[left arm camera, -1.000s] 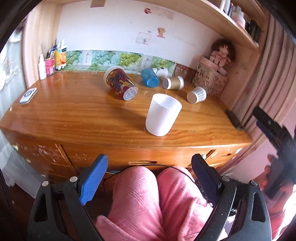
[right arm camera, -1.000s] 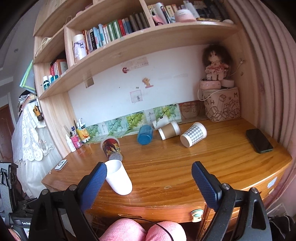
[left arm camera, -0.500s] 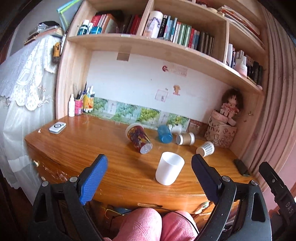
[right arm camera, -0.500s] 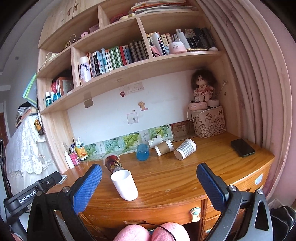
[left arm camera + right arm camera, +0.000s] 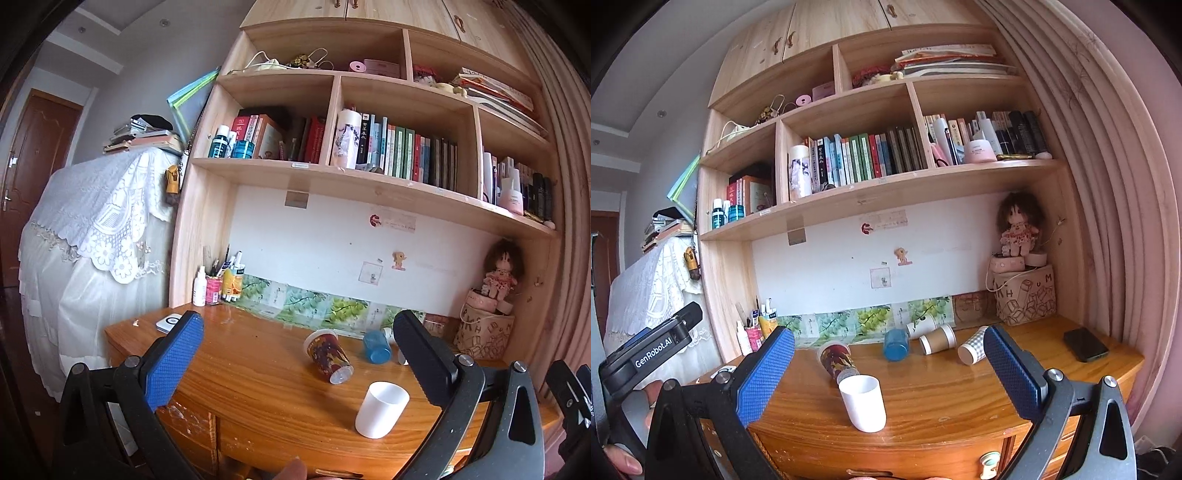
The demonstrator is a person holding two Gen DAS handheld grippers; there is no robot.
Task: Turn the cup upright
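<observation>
A white cup point(image 5: 382, 409) stands upright near the front edge of the wooden desk point(image 5: 258, 384); it also shows in the right wrist view point(image 5: 863, 402). Behind it several cups lie on their sides: a red patterned cup point(image 5: 328, 356) point(image 5: 836, 360), a blue cup point(image 5: 376, 346) point(image 5: 896, 344), a brown paper cup point(image 5: 937, 339), a white paper cup point(image 5: 921, 325) and a checked paper cup point(image 5: 972, 350). My left gripper point(image 5: 295, 363) is open and empty, held back from the desk. My right gripper point(image 5: 886, 373) is open and empty, also in front of the desk.
A black phone point(image 5: 1085, 345) lies at the desk's right end. A patterned bag with a doll point(image 5: 1022, 291) stands in the back right corner. Bottles and a pen pot point(image 5: 218, 284) stand at the back left, with a small white device point(image 5: 168, 322) nearby. Bookshelves hang above.
Both grippers have pulled back and tilted upward, so the desk sits lower in view and the shelves fill the frame. The cups have not moved.
</observation>
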